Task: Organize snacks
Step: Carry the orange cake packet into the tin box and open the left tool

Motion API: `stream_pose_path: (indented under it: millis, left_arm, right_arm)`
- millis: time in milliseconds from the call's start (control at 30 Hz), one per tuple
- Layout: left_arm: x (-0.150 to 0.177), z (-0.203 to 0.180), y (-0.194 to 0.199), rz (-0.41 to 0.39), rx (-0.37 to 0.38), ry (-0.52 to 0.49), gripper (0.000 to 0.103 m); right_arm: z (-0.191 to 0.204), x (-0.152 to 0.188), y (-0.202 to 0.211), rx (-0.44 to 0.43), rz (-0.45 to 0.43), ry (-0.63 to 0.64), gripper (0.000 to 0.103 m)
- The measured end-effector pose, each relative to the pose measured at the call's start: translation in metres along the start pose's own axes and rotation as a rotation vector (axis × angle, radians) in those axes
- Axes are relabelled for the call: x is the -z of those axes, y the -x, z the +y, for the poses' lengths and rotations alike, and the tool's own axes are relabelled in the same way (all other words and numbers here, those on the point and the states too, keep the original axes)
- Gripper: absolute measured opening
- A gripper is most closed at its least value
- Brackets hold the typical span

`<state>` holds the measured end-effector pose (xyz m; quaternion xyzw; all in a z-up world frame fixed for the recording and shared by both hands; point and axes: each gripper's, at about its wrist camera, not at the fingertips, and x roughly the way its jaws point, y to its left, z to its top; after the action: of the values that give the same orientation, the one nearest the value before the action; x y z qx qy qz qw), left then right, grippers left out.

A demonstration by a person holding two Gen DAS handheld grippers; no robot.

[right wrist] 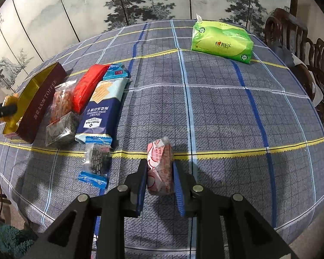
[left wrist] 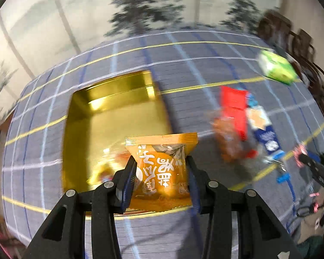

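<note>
My left gripper (left wrist: 161, 172) has its jaws pinching an orange snack packet (left wrist: 162, 164), which I hold above the near edge of the gold-lined box (left wrist: 110, 116). That view is blurred, so I cannot tell whether the packet touches the box. My right gripper (right wrist: 159, 179) pinches a pink-and-white wrapped snack (right wrist: 161, 166) over the checked tablecloth (right wrist: 226, 112), near the yellow stripe. From the right wrist view the box sits at the far left, with a pile just beside it: a clear nut bag (right wrist: 61, 101), a red packet (right wrist: 87, 86), a blue cracker pack (right wrist: 102, 112) and a small dark biscuit (right wrist: 96, 161). A green tissue pack (right wrist: 222, 41) lies far right.
</note>
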<state>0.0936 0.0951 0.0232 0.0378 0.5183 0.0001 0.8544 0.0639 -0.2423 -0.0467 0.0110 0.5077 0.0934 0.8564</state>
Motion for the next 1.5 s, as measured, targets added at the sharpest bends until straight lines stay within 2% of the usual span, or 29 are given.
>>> stream_pose_path:
  millis: [167, 400, 867, 1167, 1500]
  left_arm:
    - [0.004, 0.032, -0.013, 0.028, -0.072, 0.053, 0.04]
    - [0.016, 0.054, -0.03, 0.075, -0.096, 0.091, 0.04]
    - [0.03, 0.076, -0.045, 0.109, -0.109, 0.143, 0.04]
    - [0.033, 0.079, -0.048, 0.104, -0.099, 0.151, 0.042]
    - [0.04, 0.081, -0.052, 0.1, -0.073, 0.156, 0.043]
  right_arm:
    - [0.002, 0.0, -0.001, 0.01, -0.001, 0.003, 0.023]
    - [0.003, 0.001, -0.001, 0.019, -0.007, -0.002, 0.023]
    - [0.006, 0.001, 0.004, 0.039, -0.019, -0.018, 0.023]
    - [0.011, -0.006, 0.011, 0.038, -0.041, -0.017, 0.023]
    - [0.045, -0.026, 0.02, 0.006, -0.08, 0.035, 0.023]
